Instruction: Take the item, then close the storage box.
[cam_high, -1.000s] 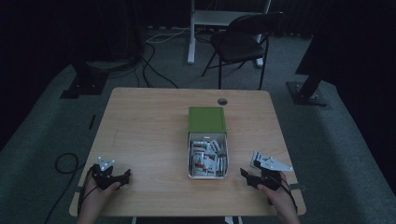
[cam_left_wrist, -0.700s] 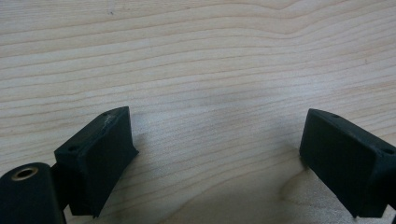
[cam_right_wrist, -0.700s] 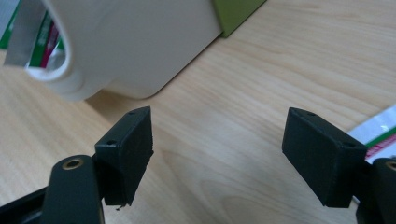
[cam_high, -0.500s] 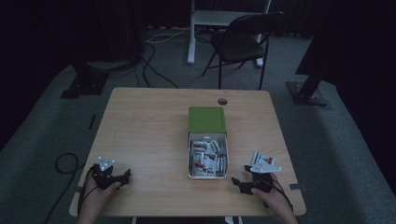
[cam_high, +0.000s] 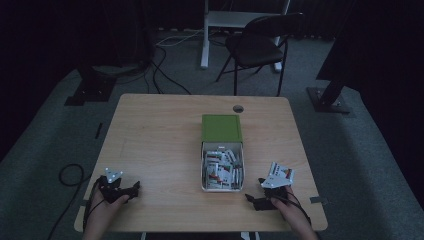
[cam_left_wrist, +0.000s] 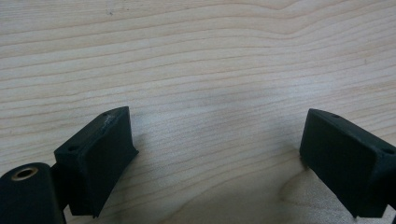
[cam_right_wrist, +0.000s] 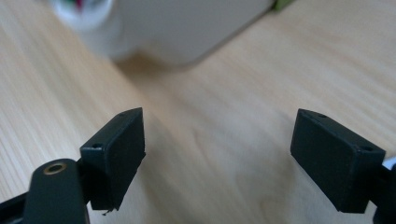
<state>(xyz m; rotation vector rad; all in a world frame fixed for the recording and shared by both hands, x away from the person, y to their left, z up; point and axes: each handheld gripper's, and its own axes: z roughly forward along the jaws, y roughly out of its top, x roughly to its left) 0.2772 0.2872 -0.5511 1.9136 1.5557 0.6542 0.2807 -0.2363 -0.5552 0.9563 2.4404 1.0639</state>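
The white box (cam_high: 222, 188) nearest my right hand-held gripper sits on the table (cam_high: 160, 145) a little right of the middle, toward my edge. It is an open, rectangular, white-walled container, standing upright with its long side running away from me. Small packets (cam_high: 222, 167) in white with red and green markings are heaped loosely inside, lying at mixed angles. Its green lid (cam_high: 221, 128), flat and square-cornered, lies at the far end, touching the box's far edge. In my right gripper view the box's (cam_right_wrist: 187, 28) white wall shows blurred.
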